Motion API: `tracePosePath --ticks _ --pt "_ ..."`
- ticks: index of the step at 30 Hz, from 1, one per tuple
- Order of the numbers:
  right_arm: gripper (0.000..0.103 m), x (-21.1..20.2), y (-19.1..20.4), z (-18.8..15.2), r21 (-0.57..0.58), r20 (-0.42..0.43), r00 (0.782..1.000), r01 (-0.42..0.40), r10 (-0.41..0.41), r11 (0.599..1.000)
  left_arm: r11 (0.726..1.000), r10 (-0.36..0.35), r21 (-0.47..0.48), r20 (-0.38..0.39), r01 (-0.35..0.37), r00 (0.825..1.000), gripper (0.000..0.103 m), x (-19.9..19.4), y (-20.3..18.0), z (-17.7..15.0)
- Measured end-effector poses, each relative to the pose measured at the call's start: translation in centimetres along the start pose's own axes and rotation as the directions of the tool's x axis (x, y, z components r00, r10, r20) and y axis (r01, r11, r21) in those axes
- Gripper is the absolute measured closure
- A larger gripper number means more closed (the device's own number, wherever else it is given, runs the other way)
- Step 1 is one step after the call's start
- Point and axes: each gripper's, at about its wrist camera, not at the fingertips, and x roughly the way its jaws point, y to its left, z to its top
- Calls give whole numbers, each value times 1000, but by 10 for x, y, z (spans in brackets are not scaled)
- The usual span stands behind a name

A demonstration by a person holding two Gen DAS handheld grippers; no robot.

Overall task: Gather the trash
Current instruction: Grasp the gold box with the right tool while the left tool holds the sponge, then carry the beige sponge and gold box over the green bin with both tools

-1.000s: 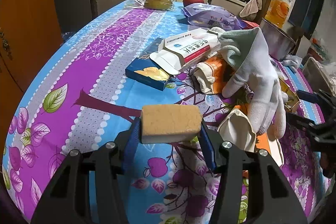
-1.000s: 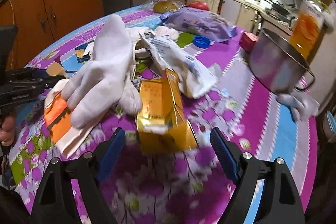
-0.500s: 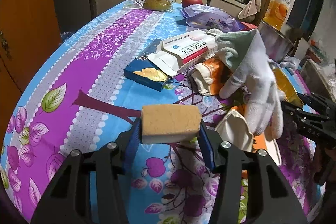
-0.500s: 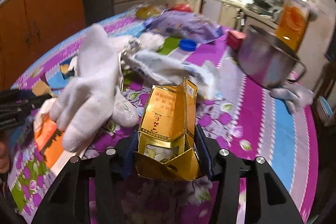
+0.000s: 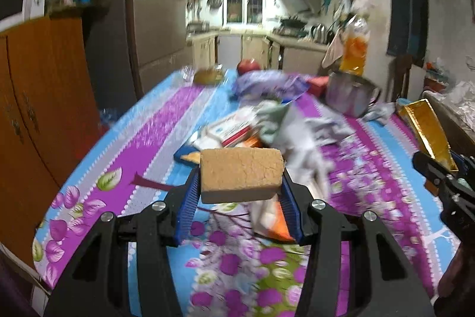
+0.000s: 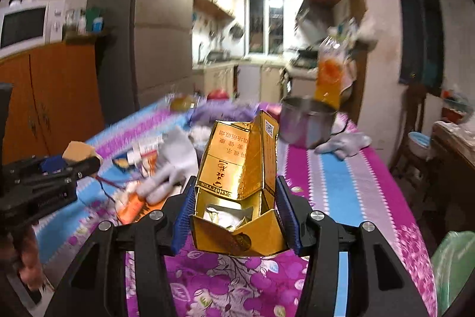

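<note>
Both tongs are loaded. Left tongs [image 5: 239,193] clamped on a tan sponge block [image 5: 240,176], held above the worktop [image 5: 142,138]. Right tongs [image 6: 234,216] clenched on the gold carton [image 6: 237,177] — its near flap is open w/ crumpled white stuff inside, and it's clear of the cloth.

Rest of the trash sits mid-worktop: white glove [image 5: 305,150], red-and-white box [image 5: 234,127], orange wrapper [image 5: 273,219], purple bag [image 5: 267,82] farther back. Steel pot [image 6: 305,124] and an orange drink bottle [image 6: 328,79] stand at the far right side. Both views are motion-blurred, so the pile's exact layout is prob. approximate.

Risks, as I judge them:
- Carton is thin and already creased — squeeze harder and it folds, slips out; tip it and the contents spill through the open flap.
- Sponge gripped near its back edge only, could pivot out on a fast swing.
- No bin clearly in view; the green thing [image 6: 454,266] at lower right may be a bag, can't confirm.
</note>
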Motion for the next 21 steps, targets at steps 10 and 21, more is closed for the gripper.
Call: tracePosePath --ticks 10,21 --pt "50 -70 5 -2 30 165 983 81 -85 996 1000 6 12 168 -8 986 55 -54 -26 8" --pt "49 -99 0 -3 50 214 971 95 -104 994 1000 2 15 216 -5 976 55 -69 -38 6"
